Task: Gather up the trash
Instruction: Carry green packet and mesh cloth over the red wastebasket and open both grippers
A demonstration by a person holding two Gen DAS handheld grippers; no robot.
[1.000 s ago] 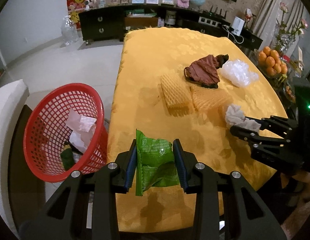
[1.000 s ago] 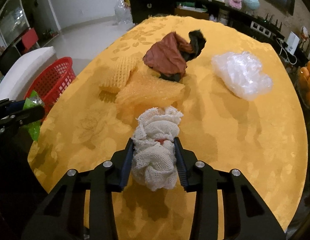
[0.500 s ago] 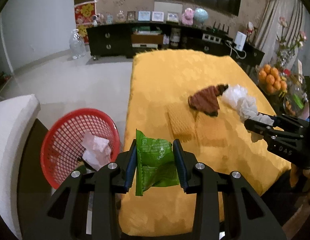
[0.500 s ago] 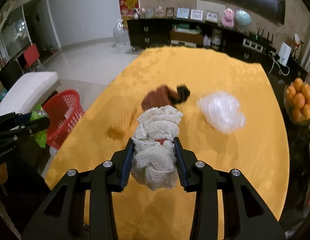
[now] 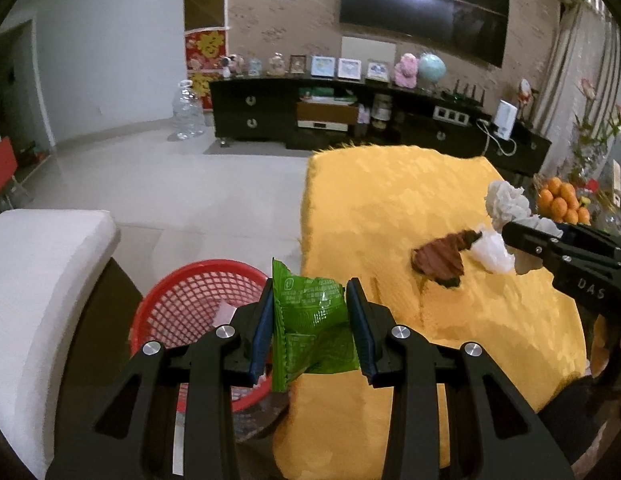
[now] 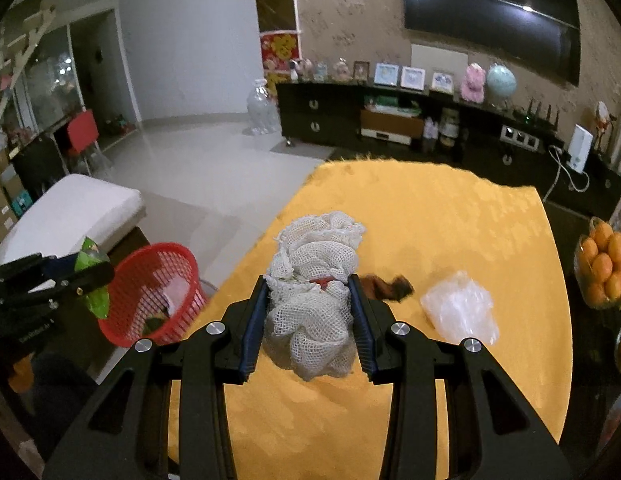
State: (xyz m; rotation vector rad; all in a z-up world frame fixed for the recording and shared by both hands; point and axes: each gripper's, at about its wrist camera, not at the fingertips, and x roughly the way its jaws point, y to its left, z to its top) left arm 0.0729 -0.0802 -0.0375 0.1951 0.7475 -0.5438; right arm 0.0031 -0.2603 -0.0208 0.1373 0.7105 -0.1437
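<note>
My left tool (image 5: 309, 328) is raised off the table (image 5: 390, 200), held level at its near left corner, both pads clamped on a crumpled green wrapper (image 5: 310, 320) that stands upright between them. The red basket (image 5: 182, 292) sits on the floor just below and left of this tool, with pale paper scraps inside. My right tool (image 6: 309, 324) is also lifted above the table, pointing along it toward the far cabinet, jaws pinched narrow on a wad of white mesh cloth (image 6: 314, 280) that bulges above and below the pads. From the left view that right tool comes in from the right edge, mesh at its tip. On the table beyond the right tool lie a brown wrapper (image 6: 386, 284) and, just right of it, a clear plastic bag (image 6: 458, 308); both are blurred. A bowl of oranges (image 6: 604, 264) sits off the table's right side.
</note>
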